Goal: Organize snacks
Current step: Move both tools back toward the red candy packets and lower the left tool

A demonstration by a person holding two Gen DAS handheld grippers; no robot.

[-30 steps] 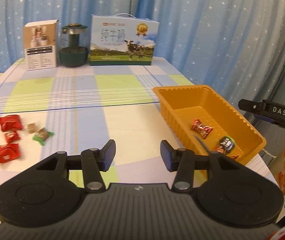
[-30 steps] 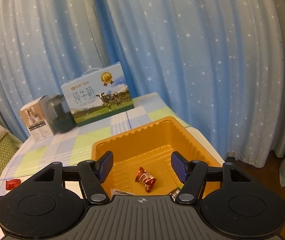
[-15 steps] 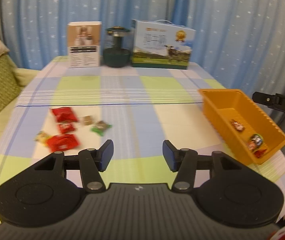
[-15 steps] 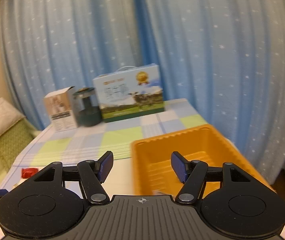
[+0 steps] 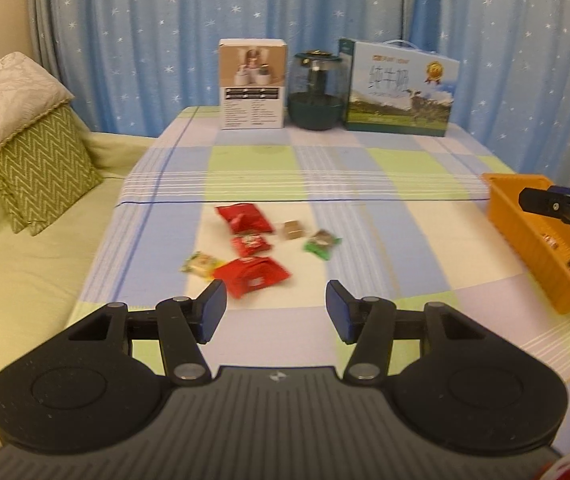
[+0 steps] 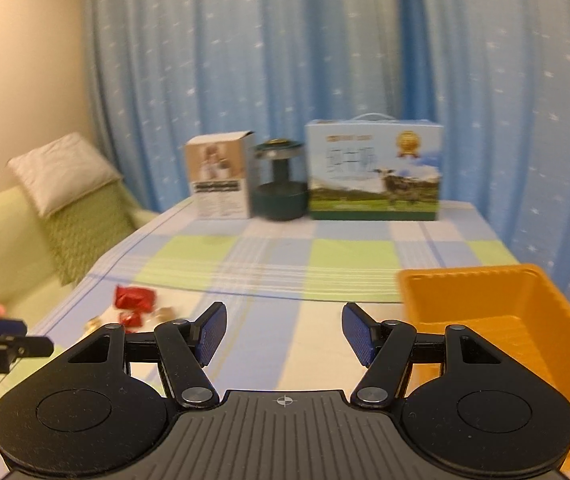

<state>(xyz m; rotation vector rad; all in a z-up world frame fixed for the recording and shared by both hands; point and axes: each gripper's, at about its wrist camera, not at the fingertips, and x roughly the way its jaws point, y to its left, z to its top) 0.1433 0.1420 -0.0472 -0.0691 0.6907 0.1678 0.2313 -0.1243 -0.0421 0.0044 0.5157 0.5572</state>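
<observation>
- The left gripper (image 5: 276,312) hung released and empty above the near counter (image 5: 385,216).
- The right gripper (image 6: 284,333) was likewise spread, grasping nothing.
- Just beyond the left gripper, at 12 o'clock, lay loose snacks: a large red packet (image 5: 254,275), a yellow candy (image 5: 200,264), a small red candy (image 5: 251,245), a green candy (image 5: 321,243).
- At 3 o'clock sat the orange tray (image 5: 525,236) holding a few snacks.
- Farthest stood a milk carton box (image 5: 399,88).

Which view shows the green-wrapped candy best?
The left wrist view: the green-wrapped candy lies unobstructed on the tablecloth, right of the red packets. In the right wrist view it is not visible; only a few red packets show there, blurred.
</observation>
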